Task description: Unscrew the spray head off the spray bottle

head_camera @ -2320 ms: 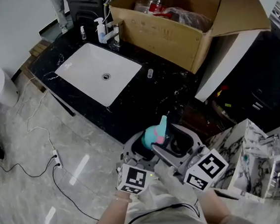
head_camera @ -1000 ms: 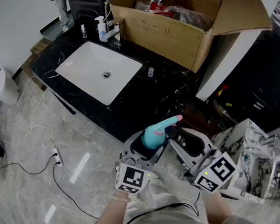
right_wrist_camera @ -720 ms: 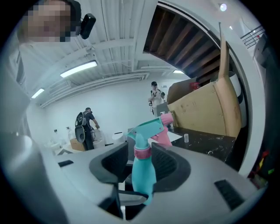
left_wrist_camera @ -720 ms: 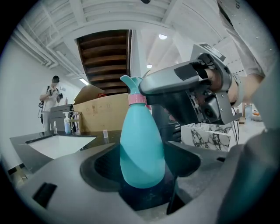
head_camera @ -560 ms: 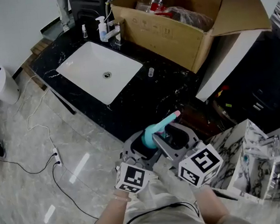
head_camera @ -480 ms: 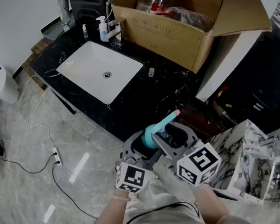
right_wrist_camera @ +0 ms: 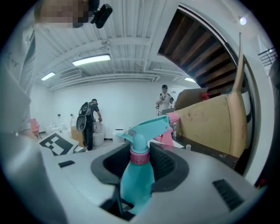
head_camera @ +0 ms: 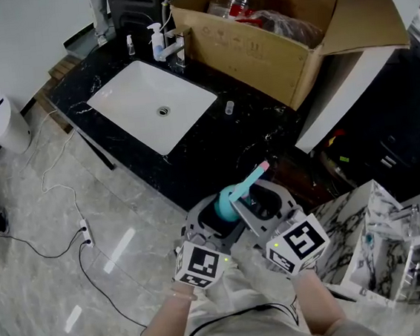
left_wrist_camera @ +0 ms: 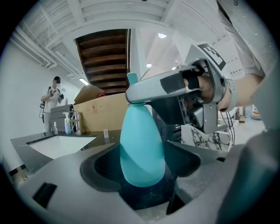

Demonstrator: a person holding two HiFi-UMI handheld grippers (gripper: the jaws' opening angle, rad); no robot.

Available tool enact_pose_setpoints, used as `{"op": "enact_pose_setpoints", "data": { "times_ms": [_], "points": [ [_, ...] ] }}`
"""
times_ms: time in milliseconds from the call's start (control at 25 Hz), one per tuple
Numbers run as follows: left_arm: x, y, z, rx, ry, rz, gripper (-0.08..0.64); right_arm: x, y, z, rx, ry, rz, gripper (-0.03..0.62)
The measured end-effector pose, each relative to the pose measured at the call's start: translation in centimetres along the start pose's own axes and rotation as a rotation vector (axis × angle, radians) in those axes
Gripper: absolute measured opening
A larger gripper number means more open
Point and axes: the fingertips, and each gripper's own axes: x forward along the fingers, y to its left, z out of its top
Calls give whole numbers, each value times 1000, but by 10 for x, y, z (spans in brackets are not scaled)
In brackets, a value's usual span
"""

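A black marble surface (head_camera: 216,152) with an inset white sink (head_camera: 138,104) carries an open cardboard box (head_camera: 257,50) and stands on a glossy grey marble floor (head_camera: 42,278), near a white wall (head_camera: 9,35) and a white bin (head_camera: 4,127).

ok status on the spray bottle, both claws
Left claw clamped on spray bottle body. Right claw just closed further round the pink collar of the spray head, head still on. Nothing blocking the twist.
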Motion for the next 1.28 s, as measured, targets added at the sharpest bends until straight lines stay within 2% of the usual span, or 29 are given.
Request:
{"op": "enact_pose_setpoints", "data": {
  "times_ms": [160, 280, 440, 840, 960, 1120, 1280],
  "points": [
    [0, -1, 0, 6, 0, -7, 318, -2, 2, 0, -40, -49, 144, 146],
    [0, -2, -2, 8, 5, -8, 318, -6, -1, -1, -44, -42, 188, 150],
    [0, -1, 0, 7, 0, -11, 316, -13, -8, -3, -23, -33, 167, 192],
    [0, -1, -1, 2, -3, -10, 316, -38, -24, -10, 18, -28, 72, 169],
    [1, -1, -1, 0, -1, -10, 316, -53, -20, 6, 39, -88, 33, 167],
    [1, 0, -1, -2, 0, -7, 316, -66, -1, 37, 27, -190, 31, 147],
    [0, 1, -3, -5, 2, -6, 316, -60, 20, 48, -32, -184, 73, 144]
  ]
}}
